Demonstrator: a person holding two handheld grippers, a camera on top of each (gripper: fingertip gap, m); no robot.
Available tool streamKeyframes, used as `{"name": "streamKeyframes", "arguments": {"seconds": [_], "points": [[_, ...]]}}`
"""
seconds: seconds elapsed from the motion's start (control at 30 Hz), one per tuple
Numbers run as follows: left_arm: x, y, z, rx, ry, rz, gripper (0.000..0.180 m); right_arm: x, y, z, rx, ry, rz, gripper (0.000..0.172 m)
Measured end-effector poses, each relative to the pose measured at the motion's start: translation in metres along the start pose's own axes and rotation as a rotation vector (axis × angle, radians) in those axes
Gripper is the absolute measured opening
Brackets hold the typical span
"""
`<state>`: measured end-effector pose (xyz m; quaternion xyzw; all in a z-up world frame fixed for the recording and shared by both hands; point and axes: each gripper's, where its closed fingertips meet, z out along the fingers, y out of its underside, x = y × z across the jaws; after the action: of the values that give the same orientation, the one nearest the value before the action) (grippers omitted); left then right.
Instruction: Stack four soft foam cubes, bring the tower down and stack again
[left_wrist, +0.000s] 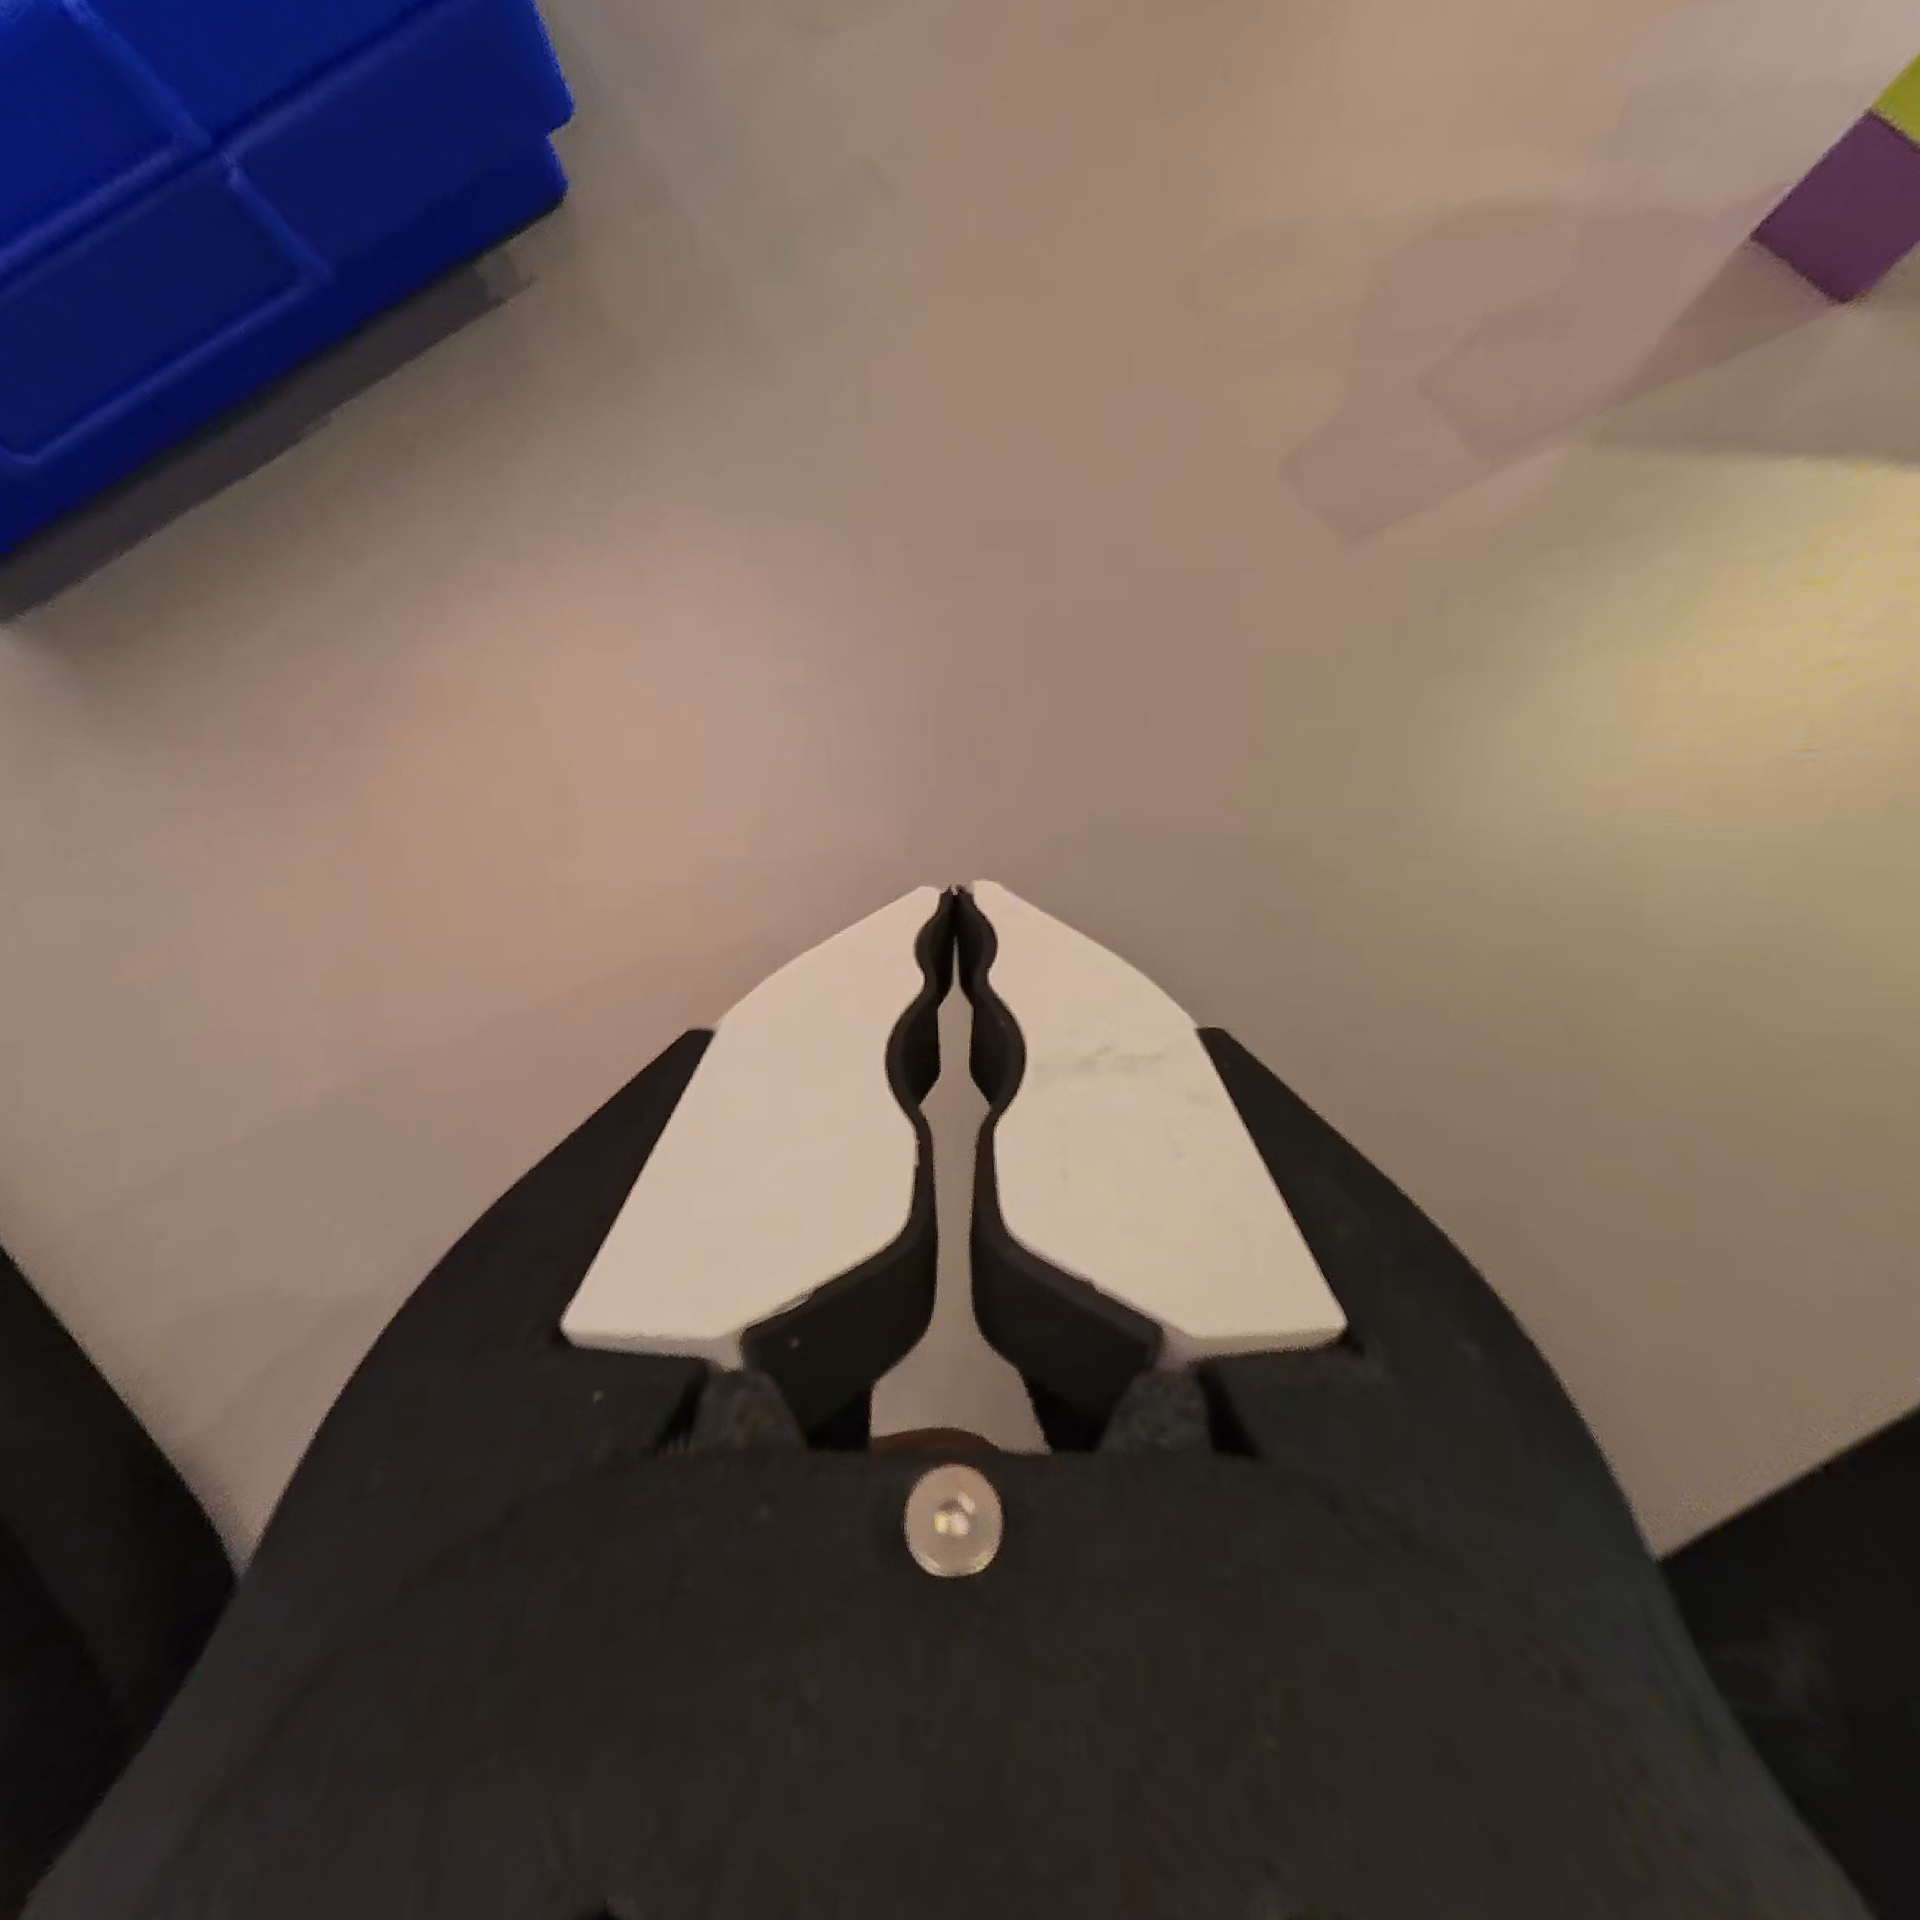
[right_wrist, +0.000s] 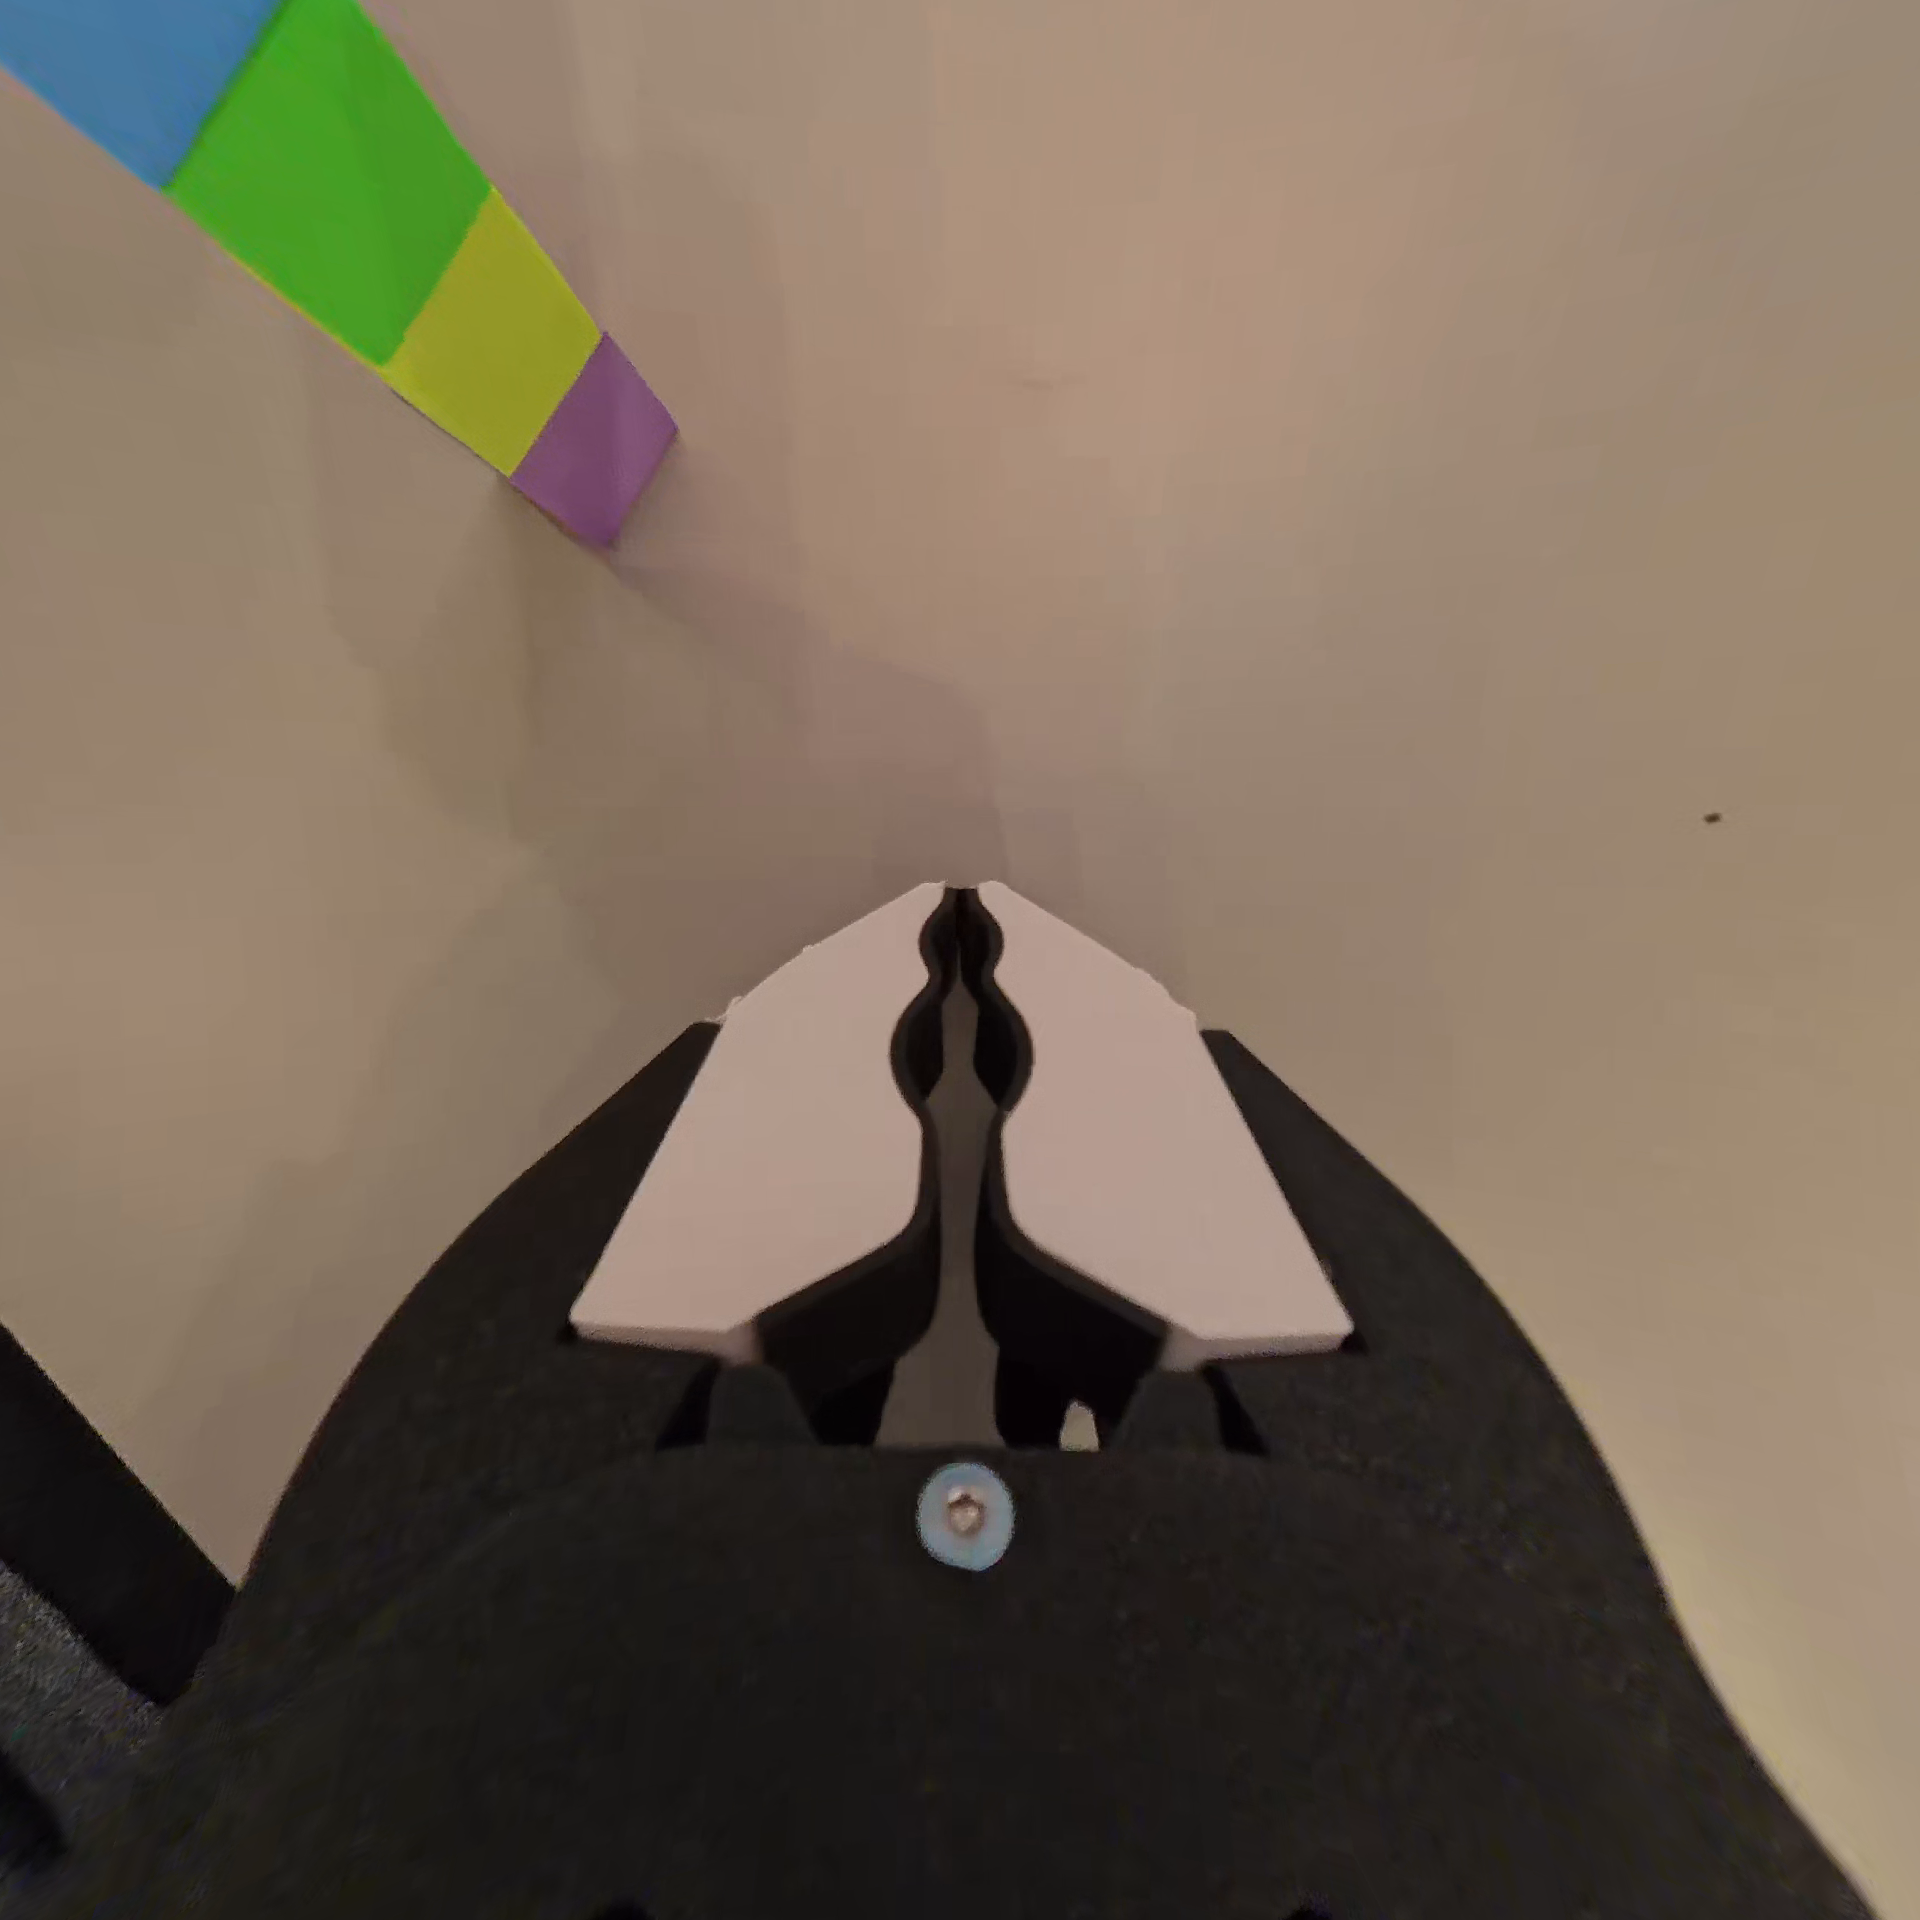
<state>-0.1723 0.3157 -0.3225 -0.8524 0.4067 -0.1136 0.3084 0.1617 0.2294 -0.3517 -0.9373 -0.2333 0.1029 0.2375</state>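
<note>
1. Foam cubes stand stacked in a tower on the desk (right_wrist: 1351, 520), far and to the left in the right wrist view: purple cube (right_wrist: 597, 447) at the bottom, touching the desk, then yellow cube (right_wrist: 499, 332), green cube (right_wrist: 322, 177) and blue cube (right_wrist: 114, 73), which runs off the frame.
2. Each cube touches the next, and the faces line up closely.
3. Right hand-held gripper (right_wrist: 959, 889) hangs over bare desk, well apart from the tower; its fingertips meet with nothing between them.
4. Left hand-held gripper (left_wrist: 956, 891) is likewise closed tip to tip on nothing, over bare desk.
5. In the left wrist view the purple cube (left_wrist: 1839, 218) shows at the far right edge, with a sliver of the yellow cube (left_wrist: 1907, 109) above it.
6. A blue bin (left_wrist: 208, 260) sits far left on the desk, well apart from both grippers.
7. Soft shadows lie on the desk between the tower and the grippers.
</note>
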Motion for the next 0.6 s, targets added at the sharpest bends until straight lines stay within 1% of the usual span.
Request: {"name": "streamKeyframes", "arguments": {"seconds": [0.03,0.13,0.33,0.6], "points": [[-0.004,0.001,0.002,-0.005,-0.018,-0.005,0.0,0.001,0.001,-0.001,0.0,0.009,0.012,0.0],[-0.014,0.005,0.004,-0.017,-0.06,-0.022,0.0,0.006,0.002,-0.002,-0.009,0.038,0.038,0.0],[-0.029,0.013,0.002,-0.022,-0.091,-0.092,0.0,0.016,0.005,-0.005,-0.016,0.078,0.092,0.0],[-0.037,0.021,0.004,-0.049,-0.115,-0.099,0.0,0.029,0.011,-0.01,-0.031,0.111,0.168,0.0]]}}
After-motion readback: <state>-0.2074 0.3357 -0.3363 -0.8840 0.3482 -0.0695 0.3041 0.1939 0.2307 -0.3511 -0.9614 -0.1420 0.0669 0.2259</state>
